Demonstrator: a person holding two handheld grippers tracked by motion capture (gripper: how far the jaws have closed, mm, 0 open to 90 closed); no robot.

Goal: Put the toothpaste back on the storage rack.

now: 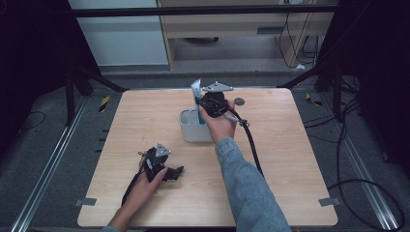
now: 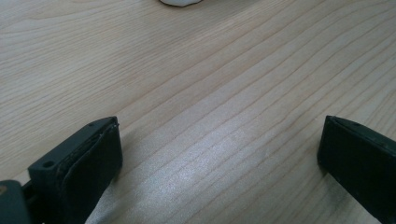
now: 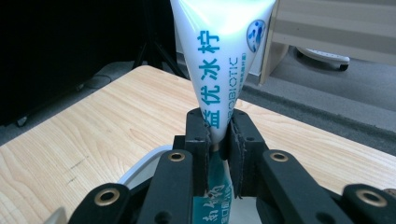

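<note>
placement step, by the look of it: right gripper (image 1: 202, 104) is clenched on a white squeeze tube with blue-green print (image 3: 219, 70), pinching it at its narrow waist while the tube stands upright over a pale grey, rounded plastic holder cup (image 1: 189, 129) near the middle of the light wooden table (image 1: 145, 116). in the high view the tube's flat crimped end (image 1: 196, 87) pokes up above the gripper; the lower end drops toward the cup's mouth, but i cannot tell whether it already rests on the bottom.

next move, as i judge it: lower the tube straight down until it seats in the cup, then loosen the jaws and lift clear without dragging it back out. risk is a tilt on release, since the tube is soft and top-heavy where it widens.

left gripper (image 1: 169, 172) lies low on the table well apart from the cup, toward the person's side, jaws spread wide with bare wood between them. in its own view the black pads (image 2: 95, 154) stand far apart and grasp nothing; a sliver of the cup's base (image 2: 181, 2) shows at the top edge.

tube itself: glossy white plastic, fanning wide toward the crimp, chinese characters and "probiotic" lettering in teal, a small blue round logo (image 3: 256, 33) near the upper edge, a teal band below the pinch.

small dark round object (image 1: 239, 101) sits on the table beyond the right hand; too small to identify.
</note>
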